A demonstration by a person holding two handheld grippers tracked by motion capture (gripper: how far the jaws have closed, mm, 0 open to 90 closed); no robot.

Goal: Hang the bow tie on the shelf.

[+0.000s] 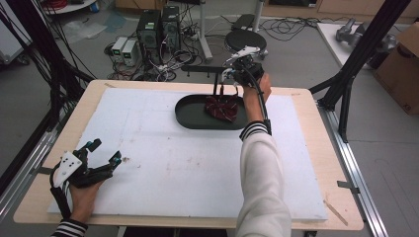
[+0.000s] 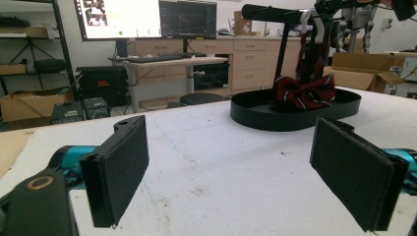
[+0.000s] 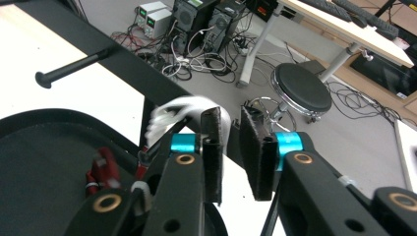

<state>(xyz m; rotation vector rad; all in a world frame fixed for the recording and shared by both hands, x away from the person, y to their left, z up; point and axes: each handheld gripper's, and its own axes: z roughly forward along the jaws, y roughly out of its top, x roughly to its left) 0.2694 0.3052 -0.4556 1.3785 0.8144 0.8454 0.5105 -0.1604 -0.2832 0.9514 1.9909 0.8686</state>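
Bow tie (image 1: 221, 108): lying in black tray (image 1: 190, 118) near board's far edge.
Right gripper (image 1: 233, 69): hovering at the rack (image 2: 275, 14), jaws slightly parted, pinching nothing.
Left gripper (image 1: 101, 154): resting spread near left edge.
Progress: hanging apparently not yet done.

bow tie (image 1: 221, 108) in tray (image 1: 188, 116), rack (image 1: 215, 69) behind

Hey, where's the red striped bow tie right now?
In the high view, the bow tie lies in the black oval tray at the table's far middle, just below the right gripper.
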